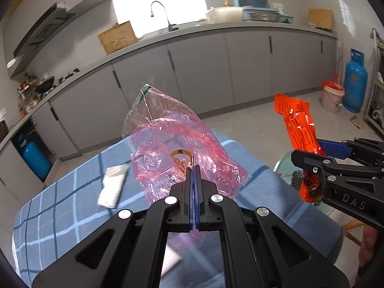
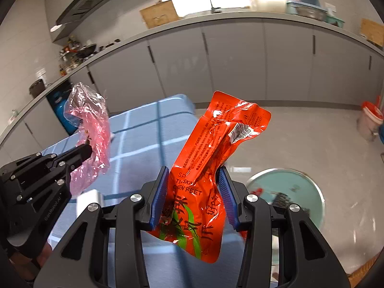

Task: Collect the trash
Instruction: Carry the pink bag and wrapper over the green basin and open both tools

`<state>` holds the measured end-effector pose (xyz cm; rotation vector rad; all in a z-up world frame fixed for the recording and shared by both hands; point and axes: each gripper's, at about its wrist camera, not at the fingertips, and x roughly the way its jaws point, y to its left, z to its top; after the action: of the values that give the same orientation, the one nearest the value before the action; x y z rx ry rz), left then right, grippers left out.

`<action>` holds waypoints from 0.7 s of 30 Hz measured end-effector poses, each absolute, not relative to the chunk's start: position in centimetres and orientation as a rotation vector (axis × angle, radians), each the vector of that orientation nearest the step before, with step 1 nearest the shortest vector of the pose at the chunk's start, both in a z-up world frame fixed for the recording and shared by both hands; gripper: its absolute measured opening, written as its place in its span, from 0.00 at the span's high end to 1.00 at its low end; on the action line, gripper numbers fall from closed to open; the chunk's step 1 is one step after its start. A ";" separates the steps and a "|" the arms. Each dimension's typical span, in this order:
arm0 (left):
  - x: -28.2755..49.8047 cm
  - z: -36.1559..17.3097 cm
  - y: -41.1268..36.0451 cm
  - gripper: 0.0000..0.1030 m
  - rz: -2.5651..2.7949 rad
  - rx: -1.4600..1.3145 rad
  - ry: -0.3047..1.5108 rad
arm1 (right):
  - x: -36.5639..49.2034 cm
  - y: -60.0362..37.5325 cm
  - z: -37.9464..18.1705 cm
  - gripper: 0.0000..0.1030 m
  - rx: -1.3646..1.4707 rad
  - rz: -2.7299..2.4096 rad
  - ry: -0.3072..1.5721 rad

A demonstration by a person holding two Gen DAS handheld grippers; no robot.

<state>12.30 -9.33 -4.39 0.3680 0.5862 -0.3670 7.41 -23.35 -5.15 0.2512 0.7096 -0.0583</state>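
My left gripper (image 1: pixel 193 168) is shut on a crumpled clear and pink plastic bag (image 1: pixel 172 141), held above the blue checked tablecloth (image 1: pixel 60 211). It also shows in the right wrist view (image 2: pixel 92 129), at the left. My right gripper (image 2: pixel 193 175) is partly open, and an orange snack wrapper (image 2: pixel 211 153) stands between its blue pads (image 2: pixel 160 192), touching them loosely. The wrapper also shows in the left wrist view (image 1: pixel 296 122), at the right. A round light-green bin (image 2: pixel 295 192) with trash inside sits on the floor, below and right of the wrapper.
A white paper packet (image 1: pixel 112 184) lies on the tablecloth at the left. Grey kitchen cabinets (image 1: pixel 204 72) run along the back. A blue gas cylinder (image 1: pixel 355 81) and a red-lidded bucket (image 1: pixel 332 96) stand at the far right on the floor.
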 end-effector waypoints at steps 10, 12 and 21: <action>10.7 -5.6 -14.3 0.98 -0.475 0.409 0.585 | 5.1 -28.4 -6.2 0.58 0.274 -0.163 0.715; 10.3 -6.0 -15.4 0.98 -0.498 0.418 0.587 | 4.8 -29.2 -6.4 0.58 0.279 -0.180 0.718; 9.7 -7.6 -19.3 0.98 -0.579 0.450 0.609 | 4.1 -31.7 -7.3 0.58 0.299 -0.226 0.734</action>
<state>9.71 -19.25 -7.58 0.4504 0.6089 -0.5790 4.12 -31.71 -7.26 0.2987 0.7344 -0.2264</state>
